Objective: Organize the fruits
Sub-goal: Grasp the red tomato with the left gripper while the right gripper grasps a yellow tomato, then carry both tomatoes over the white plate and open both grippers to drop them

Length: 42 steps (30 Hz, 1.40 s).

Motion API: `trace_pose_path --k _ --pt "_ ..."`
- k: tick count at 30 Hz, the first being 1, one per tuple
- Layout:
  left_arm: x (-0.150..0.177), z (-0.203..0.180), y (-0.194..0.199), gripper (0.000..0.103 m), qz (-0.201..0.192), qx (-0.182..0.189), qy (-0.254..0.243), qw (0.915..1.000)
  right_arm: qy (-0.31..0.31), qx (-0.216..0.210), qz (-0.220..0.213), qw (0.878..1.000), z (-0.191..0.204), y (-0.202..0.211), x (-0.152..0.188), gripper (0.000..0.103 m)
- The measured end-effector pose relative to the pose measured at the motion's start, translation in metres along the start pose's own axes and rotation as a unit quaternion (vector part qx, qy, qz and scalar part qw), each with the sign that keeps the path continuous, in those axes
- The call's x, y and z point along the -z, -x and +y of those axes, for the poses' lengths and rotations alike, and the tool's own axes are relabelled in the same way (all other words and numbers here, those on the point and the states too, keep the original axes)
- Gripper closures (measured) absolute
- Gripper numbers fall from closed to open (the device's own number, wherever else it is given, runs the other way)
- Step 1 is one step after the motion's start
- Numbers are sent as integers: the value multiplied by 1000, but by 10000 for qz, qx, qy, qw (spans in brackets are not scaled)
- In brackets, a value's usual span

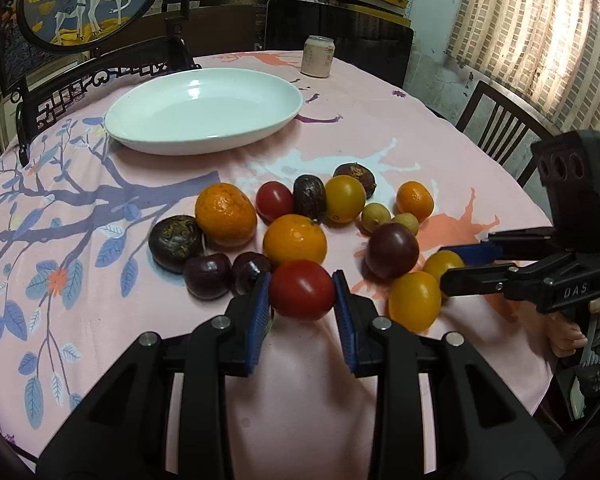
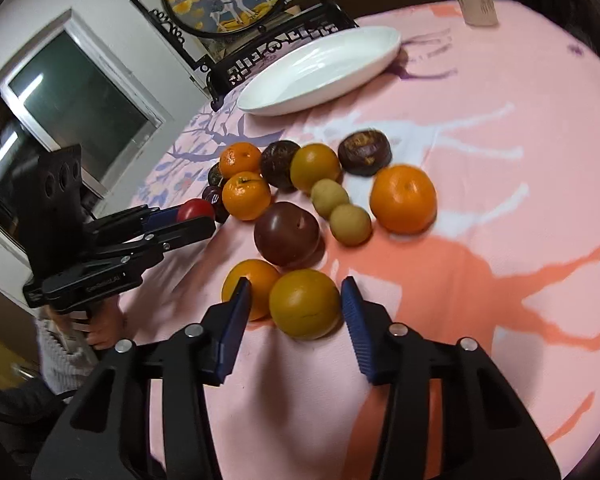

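Note:
Several fruits lie in a loose heap on the pink tablecloth: oranges, red and yellow tomatoes, dark plums and passion fruits, small longans. My left gripper [image 1: 302, 294] is shut on a red tomato [image 1: 302, 290] at the heap's near edge; it also shows in the right wrist view [image 2: 196, 211]. My right gripper [image 2: 296, 304] is open, its blue pads on either side of a yellow tomato [image 2: 305, 303] without touching it. An empty white oval plate [image 1: 204, 110] sits beyond the fruits, also in the right wrist view [image 2: 320, 70].
A drink can [image 1: 318, 57] stands at the far edge of the round table. Dark wooden chairs [image 1: 496, 128] ring the table. A framed deer picture [image 1: 88, 0] stands behind the plate. An orange [image 2: 403, 199] lies right of the heap.

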State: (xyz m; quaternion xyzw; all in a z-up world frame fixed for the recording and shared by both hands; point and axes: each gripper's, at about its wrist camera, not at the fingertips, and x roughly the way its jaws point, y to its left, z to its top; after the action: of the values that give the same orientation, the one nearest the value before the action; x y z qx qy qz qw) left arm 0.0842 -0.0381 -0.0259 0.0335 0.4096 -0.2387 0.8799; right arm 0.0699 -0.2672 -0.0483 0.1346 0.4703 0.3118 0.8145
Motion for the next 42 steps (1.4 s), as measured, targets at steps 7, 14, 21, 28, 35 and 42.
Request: trace_pose_path --k 7,14,21,28,35,42 --pt "3 -1 -1 71 31 -96 -37 9999 573 621 -31 9964 22 -2 13 64" --pt "-18 6 4 71 -89 -441 -107 9989 893 960 109 9913 29 -9 8 67" --pt "-100 40 7 71 -573 -1046 78 9928 1110 1204 -1003 9814 40 24 -87 67" --pt "-135 87 -59 71 -195 -1212 739 9897 759 1234 -1027 9841 15 -53 -172 67" --pt "-128 95 -80 47 -80 -1184 737 9902 730 1474 -760 9835 -7 -92 -185 49" --pt "-124 101 -63 39 -310 -1316 853 9871 581 1280 -1272 9819 -5 -65 -181 48"
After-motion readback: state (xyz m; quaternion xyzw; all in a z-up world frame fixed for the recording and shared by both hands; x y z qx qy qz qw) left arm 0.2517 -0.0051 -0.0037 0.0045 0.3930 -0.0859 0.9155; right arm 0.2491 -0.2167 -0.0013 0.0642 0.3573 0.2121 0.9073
